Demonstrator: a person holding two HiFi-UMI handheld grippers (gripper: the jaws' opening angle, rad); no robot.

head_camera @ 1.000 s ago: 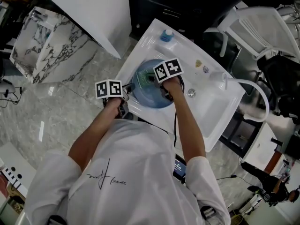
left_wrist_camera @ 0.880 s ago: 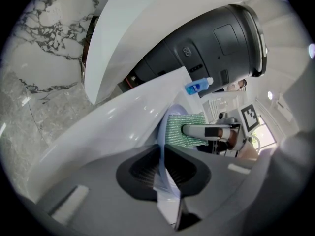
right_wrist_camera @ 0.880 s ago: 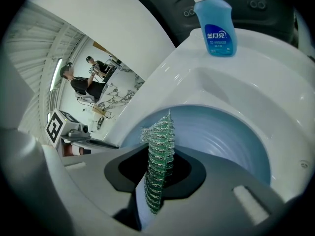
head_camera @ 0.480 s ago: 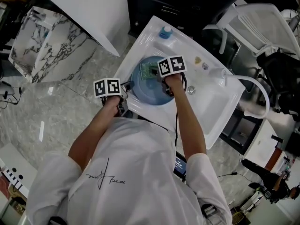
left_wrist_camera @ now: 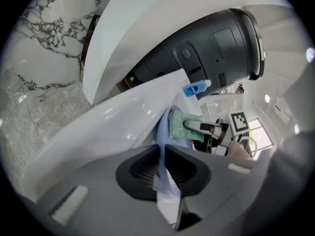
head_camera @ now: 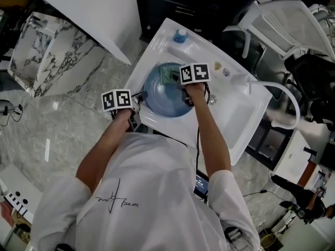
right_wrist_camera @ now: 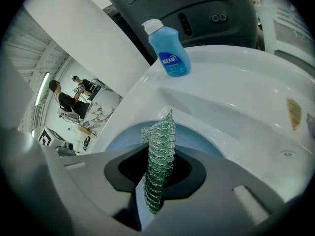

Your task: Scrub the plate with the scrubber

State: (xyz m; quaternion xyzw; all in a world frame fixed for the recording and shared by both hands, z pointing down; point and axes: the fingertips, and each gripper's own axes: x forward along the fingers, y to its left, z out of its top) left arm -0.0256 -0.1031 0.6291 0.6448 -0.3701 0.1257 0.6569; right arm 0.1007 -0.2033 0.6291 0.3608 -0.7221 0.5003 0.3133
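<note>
A light blue plate (head_camera: 165, 95) rests in the white sink (head_camera: 241, 116) in the head view. My left gripper (head_camera: 137, 99) is shut on the plate's left rim; in the left gripper view the plate edge (left_wrist_camera: 162, 146) runs between the closed jaws. My right gripper (head_camera: 178, 80) is shut on a green glittery scrubber (head_camera: 168, 73), which lies against the plate's far part. The right gripper view has the scrubber (right_wrist_camera: 158, 159) pinched upright between the jaws over the blue plate (right_wrist_camera: 197, 139). The left gripper view also catches the scrubber (left_wrist_camera: 184, 126) and the right gripper (left_wrist_camera: 209, 130).
A blue soap bottle (head_camera: 180, 35) stands on the sink's back rim, also the bottle (right_wrist_camera: 170, 50) in the right gripper view. The drain (head_camera: 213, 99) lies right of the plate. A white tap (head_camera: 251, 87) and hose sit at the right. A marble floor (head_camera: 52, 124) lies to the left.
The right gripper has carried the scrubber away from me across the plate, toward its far edge. The left gripper stays clamped on the plate's rim.
</note>
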